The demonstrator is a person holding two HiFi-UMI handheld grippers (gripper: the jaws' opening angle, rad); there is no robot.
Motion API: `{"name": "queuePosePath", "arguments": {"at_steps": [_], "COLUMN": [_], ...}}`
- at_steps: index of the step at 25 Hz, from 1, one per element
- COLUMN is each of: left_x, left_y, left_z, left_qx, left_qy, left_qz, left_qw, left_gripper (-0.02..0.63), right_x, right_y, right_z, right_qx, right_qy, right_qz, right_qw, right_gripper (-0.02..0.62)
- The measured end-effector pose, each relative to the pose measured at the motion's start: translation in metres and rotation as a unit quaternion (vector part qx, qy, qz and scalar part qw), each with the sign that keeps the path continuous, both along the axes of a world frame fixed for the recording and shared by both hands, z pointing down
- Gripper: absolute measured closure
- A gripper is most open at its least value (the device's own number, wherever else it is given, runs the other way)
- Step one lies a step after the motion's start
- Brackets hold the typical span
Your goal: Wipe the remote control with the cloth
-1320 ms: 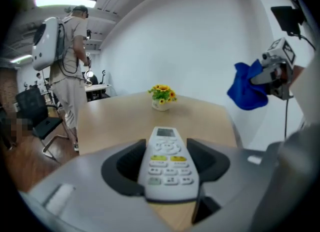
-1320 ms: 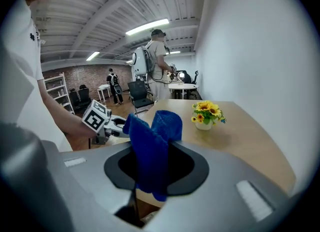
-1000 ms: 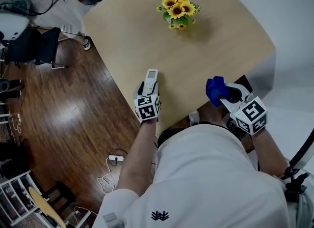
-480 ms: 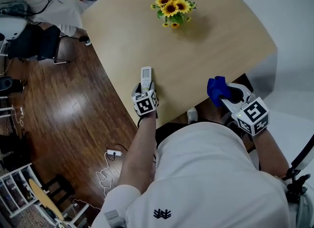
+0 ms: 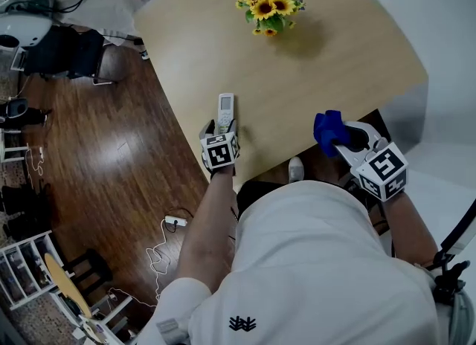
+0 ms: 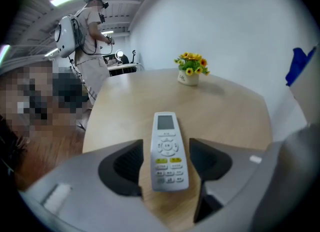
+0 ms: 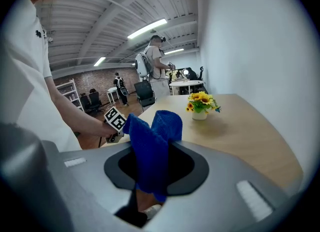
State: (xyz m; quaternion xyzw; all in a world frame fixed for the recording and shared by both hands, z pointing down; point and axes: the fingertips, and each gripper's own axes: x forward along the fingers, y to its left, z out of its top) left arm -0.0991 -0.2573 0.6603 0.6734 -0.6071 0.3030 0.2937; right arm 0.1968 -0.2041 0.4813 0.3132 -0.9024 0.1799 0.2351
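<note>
Brown wooden floor (image 5: 111, 172) is seen around a big pale wooden desk (image 5: 349, 53) with a round edge. A small pot of yellow sunflowers (image 5: 269, 9) is set at the far side of the desk, well apart from everything else.

A long white remote control with buttons and a little screen (image 5: 225, 105) is laid flat on the desk, near its left edge. The left tool (image 5: 222, 129) is placed around the near end of the remote. Its jaws are spread wide, and a gap is seen on each side of the remote. So the remote is not gripped at all; it is only sat between the jaws.

A soft blue cloth (image 5: 326, 129) is pinched tight in the right tool (image 5: 343, 141). The cloth is stuck up out of the jaws in two folds. This tool is held at the near edge of the desk, off to the right, well apart from the remote.

Not much has been changed in the last second. The remote was tipped a little to one side before, and now it is lined up straight with the left tool. The cloth has been kept in about the same spot.

It can be guessed that the remote has been made ready. No wiping has been done yet. The cloth needs to be brought across to the remote, and the remote may need to be held so it is not pushed away.
</note>
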Motion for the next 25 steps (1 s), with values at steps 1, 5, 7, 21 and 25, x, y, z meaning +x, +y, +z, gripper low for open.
{"name": "queuePosePath", "arguments": {"at_steps": [1,5,7,21,25], "left_x": [-0.001,-0.008,-0.015,-0.029,-0.032], "left_y": [0.006,0.049,0.081,0.176,0.213], "left_z": [-0.007,-0.038,-0.055,-0.141,-0.168], "left_qx": [0.005,0.017,0.016,0.092,0.138], "left_qy": [-0.002,-0.012,-0.022,-0.001,0.029], "left_qz": [-0.001,-0.006,0.0,0.071,0.109], "left_qw": [1.0,0.9998,0.9996,0.9932,0.984], "left_gripper": [0.298,0.299,0.313,0.35,0.354], "right_x": [-0.002,-0.016,-0.028,-0.101,-0.12], "right_y": [0.0,0.008,0.018,0.049,0.081], "right_z": [-0.001,0.004,0.006,0.025,0.011], "right_qx": [-0.001,-0.016,-0.027,-0.008,0.015], "right_qy": [-0.004,-0.028,-0.041,-0.046,-0.027], "right_qz": [-0.004,-0.025,-0.036,-0.087,-0.08], "right_qw": [1.0,0.999,0.998,0.995,0.996], "right_gripper": [0.506,0.506,0.506,0.506,0.506]}}
